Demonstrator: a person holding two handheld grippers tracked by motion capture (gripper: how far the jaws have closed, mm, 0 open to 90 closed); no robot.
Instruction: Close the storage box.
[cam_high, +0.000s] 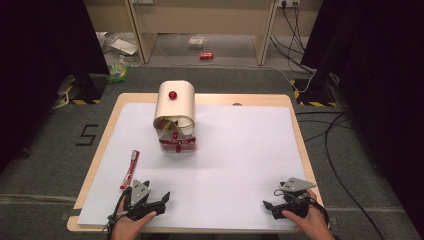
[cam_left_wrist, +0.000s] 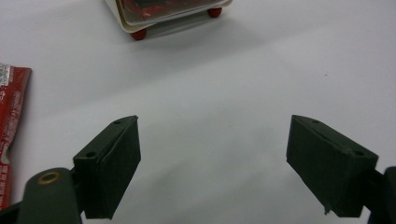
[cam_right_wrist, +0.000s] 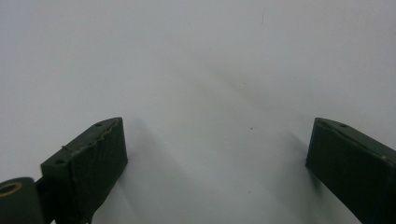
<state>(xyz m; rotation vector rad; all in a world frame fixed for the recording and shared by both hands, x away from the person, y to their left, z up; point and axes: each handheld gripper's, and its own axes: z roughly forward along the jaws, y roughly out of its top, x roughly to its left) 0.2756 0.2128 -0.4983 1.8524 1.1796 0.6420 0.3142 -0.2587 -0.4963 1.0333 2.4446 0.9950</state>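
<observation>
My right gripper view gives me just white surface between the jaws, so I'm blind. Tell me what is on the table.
Observer: A cream box with a red knob on top stands at the far side of the white sheet, left of centre, its front open.
Operator: Name anything nearer the grippers.
Observer: A red packet lies flat on the sheet, just beyond and to the left of the left gripper.
Operator: Report that gripper's jaws.
Observer: Open, with nothing between them; the packet lies apart from them.
</observation>
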